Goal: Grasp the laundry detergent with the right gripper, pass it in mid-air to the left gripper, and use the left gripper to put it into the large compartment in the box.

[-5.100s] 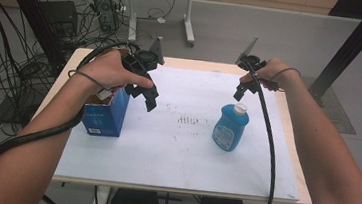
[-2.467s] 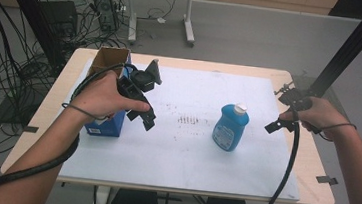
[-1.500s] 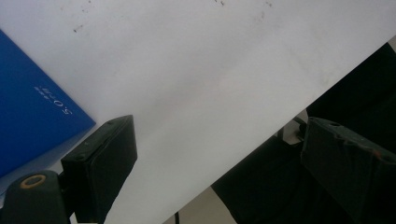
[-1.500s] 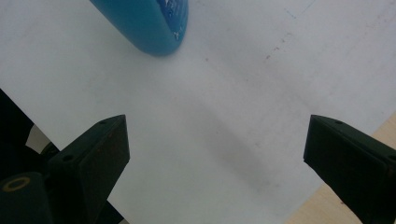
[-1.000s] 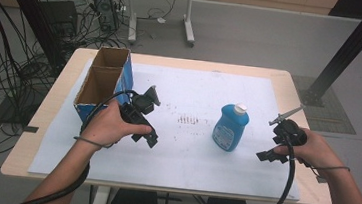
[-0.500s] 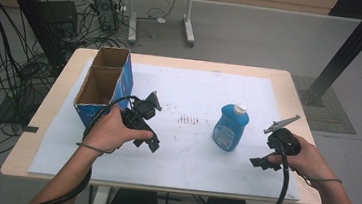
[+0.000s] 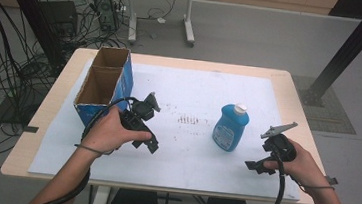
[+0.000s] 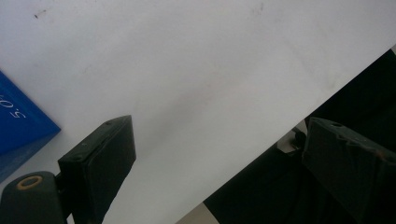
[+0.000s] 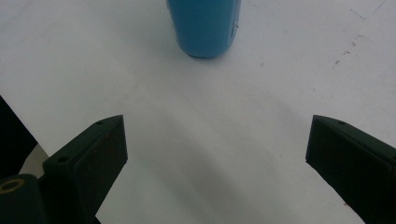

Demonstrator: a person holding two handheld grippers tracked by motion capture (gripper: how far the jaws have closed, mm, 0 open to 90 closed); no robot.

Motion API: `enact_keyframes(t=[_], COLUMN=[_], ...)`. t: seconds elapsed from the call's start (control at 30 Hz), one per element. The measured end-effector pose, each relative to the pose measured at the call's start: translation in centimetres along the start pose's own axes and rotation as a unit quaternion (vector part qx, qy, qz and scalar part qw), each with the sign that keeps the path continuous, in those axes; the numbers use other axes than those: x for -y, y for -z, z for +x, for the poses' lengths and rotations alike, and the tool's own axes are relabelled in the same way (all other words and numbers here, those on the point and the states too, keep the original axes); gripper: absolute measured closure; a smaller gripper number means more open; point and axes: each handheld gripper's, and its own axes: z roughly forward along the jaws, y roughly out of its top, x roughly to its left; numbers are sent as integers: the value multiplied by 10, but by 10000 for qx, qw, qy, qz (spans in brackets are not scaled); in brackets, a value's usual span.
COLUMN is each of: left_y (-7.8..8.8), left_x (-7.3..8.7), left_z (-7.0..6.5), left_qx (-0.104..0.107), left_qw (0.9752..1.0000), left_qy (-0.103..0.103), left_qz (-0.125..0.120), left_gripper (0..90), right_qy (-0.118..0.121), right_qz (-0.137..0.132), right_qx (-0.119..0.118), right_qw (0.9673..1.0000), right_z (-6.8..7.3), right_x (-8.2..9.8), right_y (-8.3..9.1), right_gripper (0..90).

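I see my left gripper resting low over the white sheet that covers the surface, just in front of the blue cardboard box. In the left gripper view its fingers are spread wide with nothing between them, only the white sheet and the near edge of the surface below. A blue corner of the box shows at the left of that view.

My right gripper is held near the front right corner of the sheet, and its fingers are also released and far apart, with nothing between them. They point toward the blue bottle, which stands upright with its white cap on top, in the middle right part of the sheet. In the right gripper view the base of the bottle is ahead and apart from the fingers, not touching them.

The box is open at the top and has 2 compartments. It stands at the left edge of the sheet, well apart from the bottle. Some small dark marks are on the sheet between the 2 things
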Motion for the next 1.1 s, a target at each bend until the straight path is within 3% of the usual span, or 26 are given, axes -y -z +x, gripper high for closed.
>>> enact_keyframes(t=[0.33, 0.53, 0.67, 1.1], left_y=[2, 2, 2, 1], left_x=[2, 3, 4, 2], left_z=[3, 4, 4, 2], left_qx=[-3, -8, 12, 61], left_qw=[10000, 10000, 9999, 9999], left_qy=[37, 61, 80, 82], left_qz=[-47, -58, -82, -135], left_gripper=[99, 99, 99, 98], right_qy=[-150, -120, -109, -139], right_qz=[-361, -722, -824, -1386], right_qx=[55, 112, 98, 153], right_qw=[9992, 9973, 9965, 9901], right_z=[0, 1, 1, 2], right_x=[9, 15, 16, 23], right_y=[-9, -15, -17, -22], right_gripper=[47, 43, 42, 38])
